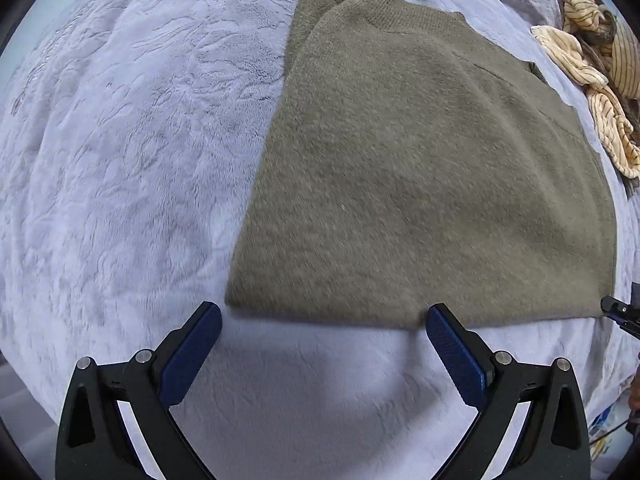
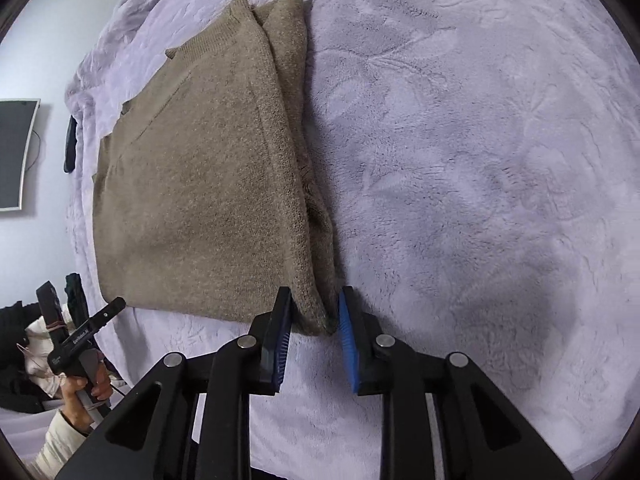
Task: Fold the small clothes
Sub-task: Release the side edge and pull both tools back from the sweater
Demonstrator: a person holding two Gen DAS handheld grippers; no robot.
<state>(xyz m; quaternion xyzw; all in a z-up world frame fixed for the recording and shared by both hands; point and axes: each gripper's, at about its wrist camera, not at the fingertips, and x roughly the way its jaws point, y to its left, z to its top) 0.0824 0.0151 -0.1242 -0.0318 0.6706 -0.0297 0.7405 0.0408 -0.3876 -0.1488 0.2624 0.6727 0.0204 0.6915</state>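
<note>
An olive-brown knit sweater lies folded flat on a pale lilac plush blanket, collar at the far end. My left gripper is wide open and empty, just short of the sweater's near hem. In the right wrist view the sweater lies to the left, with its folded layers stacked along its right edge. My right gripper has its jaws narrowly apart around the sweater's near right corner; the blue pads sit on either side of the folded edge, not clearly pressing it.
A crumpled cream striped garment lies at the far right of the blanket. The other hand-held gripper and the hand on it show at the left. A dark screen hangs on the wall beyond the bed edge.
</note>
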